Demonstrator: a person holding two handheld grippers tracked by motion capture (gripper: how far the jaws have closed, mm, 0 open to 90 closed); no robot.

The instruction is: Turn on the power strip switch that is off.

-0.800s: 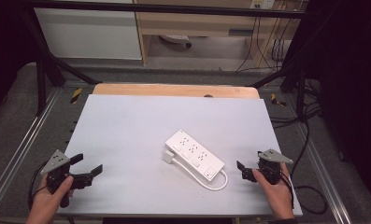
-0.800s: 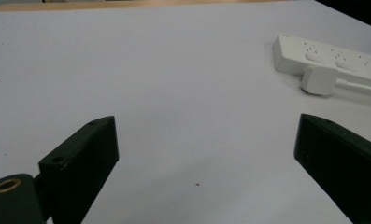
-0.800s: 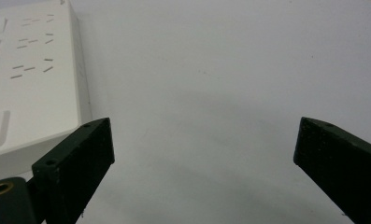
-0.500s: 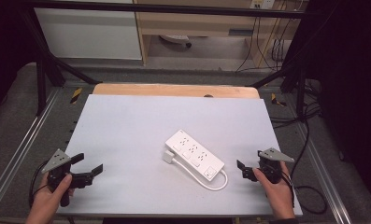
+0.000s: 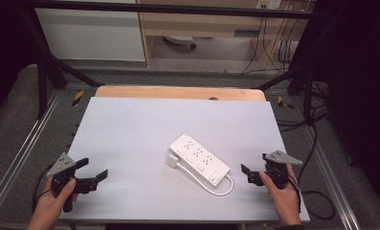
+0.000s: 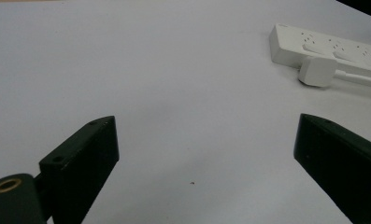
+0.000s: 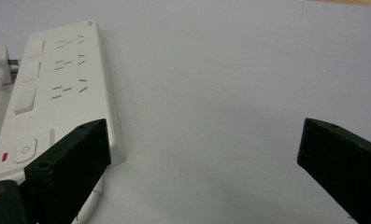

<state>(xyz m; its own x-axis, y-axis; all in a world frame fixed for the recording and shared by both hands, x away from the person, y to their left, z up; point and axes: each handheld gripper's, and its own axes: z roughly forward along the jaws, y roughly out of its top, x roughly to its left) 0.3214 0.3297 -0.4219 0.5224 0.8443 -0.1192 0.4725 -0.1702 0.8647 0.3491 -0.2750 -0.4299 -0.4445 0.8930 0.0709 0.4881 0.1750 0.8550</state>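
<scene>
- A flat pale grey table top (image 5: 130,129) fills the workspace; no containers are on it.
- Left gripper (image 5: 91,173) hovers near the left front edge, jaws apart, holding nothing.
- A white rectangular plastic power strip (image 5: 198,158) lies mid-table, its white plug (image 5: 172,161) touching its side.
- Right gripper (image 5: 251,175) hovers just beside the strip, jaws apart; judged: 1 approach step remains before any grasp.

Matt, smooth pale-grey table top (image 5: 144,129), bare wood strip (image 5: 178,92) along its far edge, white smooth plastic power strip (image 5: 198,158) with faint sheen, white plastic plug (image 5: 172,160), matt black jaws, grey metal-looking gripper plates
</scene>
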